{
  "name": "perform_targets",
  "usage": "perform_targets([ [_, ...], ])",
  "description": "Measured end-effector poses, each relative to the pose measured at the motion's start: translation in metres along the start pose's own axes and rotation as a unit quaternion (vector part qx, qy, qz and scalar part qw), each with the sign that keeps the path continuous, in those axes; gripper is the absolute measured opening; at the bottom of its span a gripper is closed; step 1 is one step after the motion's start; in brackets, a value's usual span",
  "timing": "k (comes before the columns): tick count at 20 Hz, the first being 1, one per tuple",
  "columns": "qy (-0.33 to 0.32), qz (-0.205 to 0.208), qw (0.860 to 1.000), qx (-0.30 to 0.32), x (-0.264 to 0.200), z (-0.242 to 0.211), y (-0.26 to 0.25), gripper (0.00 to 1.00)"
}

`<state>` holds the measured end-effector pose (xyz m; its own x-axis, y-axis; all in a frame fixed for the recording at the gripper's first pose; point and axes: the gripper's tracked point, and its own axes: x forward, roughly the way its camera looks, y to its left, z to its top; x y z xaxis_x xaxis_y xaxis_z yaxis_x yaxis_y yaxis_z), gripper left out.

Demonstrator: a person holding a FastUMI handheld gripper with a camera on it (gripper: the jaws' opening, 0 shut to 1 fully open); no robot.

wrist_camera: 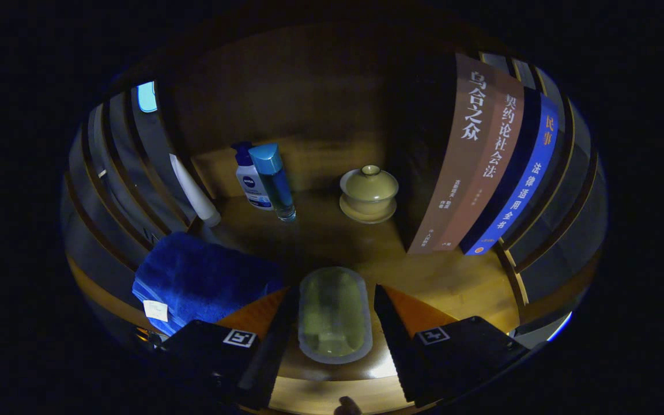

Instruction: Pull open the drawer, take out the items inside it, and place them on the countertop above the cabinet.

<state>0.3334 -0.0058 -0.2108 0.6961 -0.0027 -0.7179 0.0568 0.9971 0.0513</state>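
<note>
Now | tongs (332,323) open, straddling oval pouch (335,317) | long axis along fingers, on countertop (453,282)

Dim scene, warm light pooled on the wooden countertop (453,282); back wall falls to near black. Glare patch between the fingers (389,323), low on the wood. Books (482,161) bow with fisheye bend. Packet (335,317) soft, slightly blurred. Gripper (335,346) body in deep shadow.
</note>
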Motion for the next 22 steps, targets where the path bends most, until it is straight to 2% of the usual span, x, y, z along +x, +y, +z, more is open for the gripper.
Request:
perform_targets([
  [2, -0.005, 0.002, 1.0, 0.0, -0.007, -0.001, 0.0, 0.85],
  [6, -0.022, 0.005, 1.0, -0.003, -0.031, -0.004, 0.001, 1.0],
  [10, -0.053, 0.012, 0.998, -0.008, -0.07, -0.02, 0.004, 1.0],
  [13, -0.106, 0.023, 0.994, -0.012, -0.112, -0.034, 0.01, 1.0],
  [22, -0.249, 0.06, 0.967, 0.012, -0.246, -0.084, 0.01, 1.0],
])
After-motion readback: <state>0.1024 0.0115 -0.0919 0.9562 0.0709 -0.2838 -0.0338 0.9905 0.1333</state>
